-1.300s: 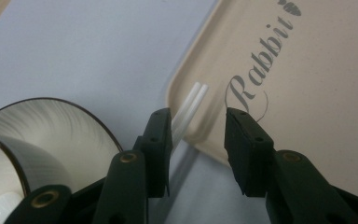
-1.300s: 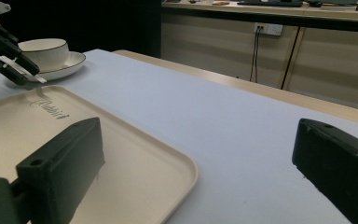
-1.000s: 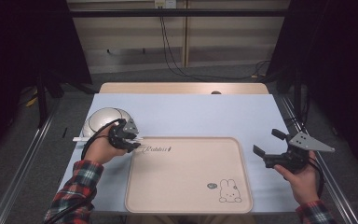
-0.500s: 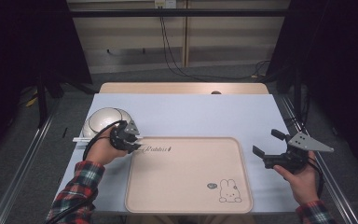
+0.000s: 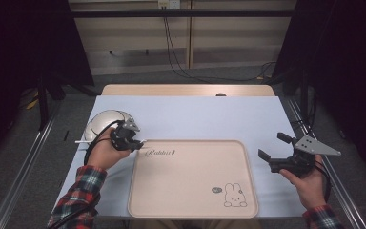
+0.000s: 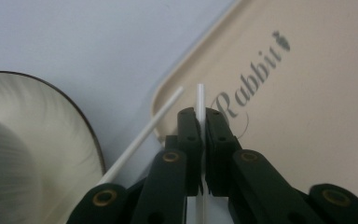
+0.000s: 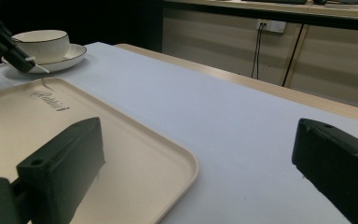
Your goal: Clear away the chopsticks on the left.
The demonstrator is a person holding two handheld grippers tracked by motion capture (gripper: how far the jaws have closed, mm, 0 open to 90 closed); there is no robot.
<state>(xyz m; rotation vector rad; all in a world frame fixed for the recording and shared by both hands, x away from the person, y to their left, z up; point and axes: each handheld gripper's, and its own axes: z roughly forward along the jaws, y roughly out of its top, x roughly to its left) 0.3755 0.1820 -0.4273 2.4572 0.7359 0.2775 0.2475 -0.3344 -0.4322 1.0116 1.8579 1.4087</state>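
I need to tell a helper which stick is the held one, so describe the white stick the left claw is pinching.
Start at the beige tray with the rabbit drawing and go to its far left corner, by the word Rabbit. There the left claw is shut on a thin white stick. A second white stick lies loose beside it, slanting towards the saucer; the held one runs straight between the jaws.

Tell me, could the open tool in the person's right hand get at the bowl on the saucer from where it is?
Probably not without a long move: the right tool sits open at the table's far right, while the bowl stands at the far left, beyond the tray and the left tool.
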